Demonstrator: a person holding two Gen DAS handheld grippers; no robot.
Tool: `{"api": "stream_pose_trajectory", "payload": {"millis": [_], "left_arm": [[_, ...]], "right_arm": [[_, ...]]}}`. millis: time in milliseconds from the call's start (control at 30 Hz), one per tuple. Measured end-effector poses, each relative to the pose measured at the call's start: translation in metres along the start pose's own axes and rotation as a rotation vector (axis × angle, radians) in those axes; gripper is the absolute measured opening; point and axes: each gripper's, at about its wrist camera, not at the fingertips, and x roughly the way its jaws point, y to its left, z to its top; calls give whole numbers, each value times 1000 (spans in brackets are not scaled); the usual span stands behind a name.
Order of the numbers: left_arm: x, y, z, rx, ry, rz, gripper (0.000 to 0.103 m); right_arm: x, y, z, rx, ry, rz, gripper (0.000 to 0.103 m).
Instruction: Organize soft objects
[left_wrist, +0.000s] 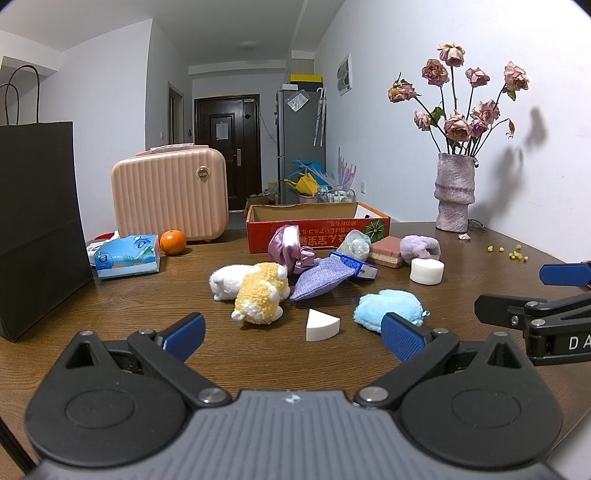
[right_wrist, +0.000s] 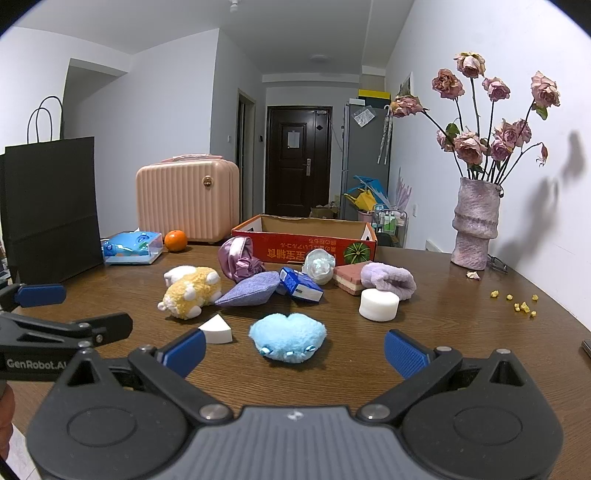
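While both tongs, left gripper (left_wrist: 293, 334) and right gripper (right_wrist: 294, 349), hang spread and empty, I see the blue plush (right_wrist: 288, 336) at twelve o'clock, ready for the box (right_wrist: 306, 242) beyond.

**White-walled room opening onto a dark-doored hallway**

The walls (right_wrist: 480, 44) and ceiling are plain white, lit evenly from above. A round ceiling lamp (left_wrist: 249, 45) sits in the hallway ceiling. At the hallway's far end stands a dark brown door (right_wrist: 298, 162) with a paper sheet stuck on it and a metal handle. To its right a grey refrigerator (left_wrist: 299, 140) stands against the wall, with a yellow box (left_wrist: 306, 78) on top and folded umbrellas hanging on its side. A brown wooden table (right_wrist: 461, 332) fills the foreground. Soft shadows fall on the right wall.
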Motion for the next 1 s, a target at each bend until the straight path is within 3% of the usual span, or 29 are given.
{"api": "stream_pose_trajectory", "payload": {"millis": [1000], "left_arm": [[0,0,-1,-1,-2,0,103]], "right_arm": [[1,1,0,0,2,0,103]]}}
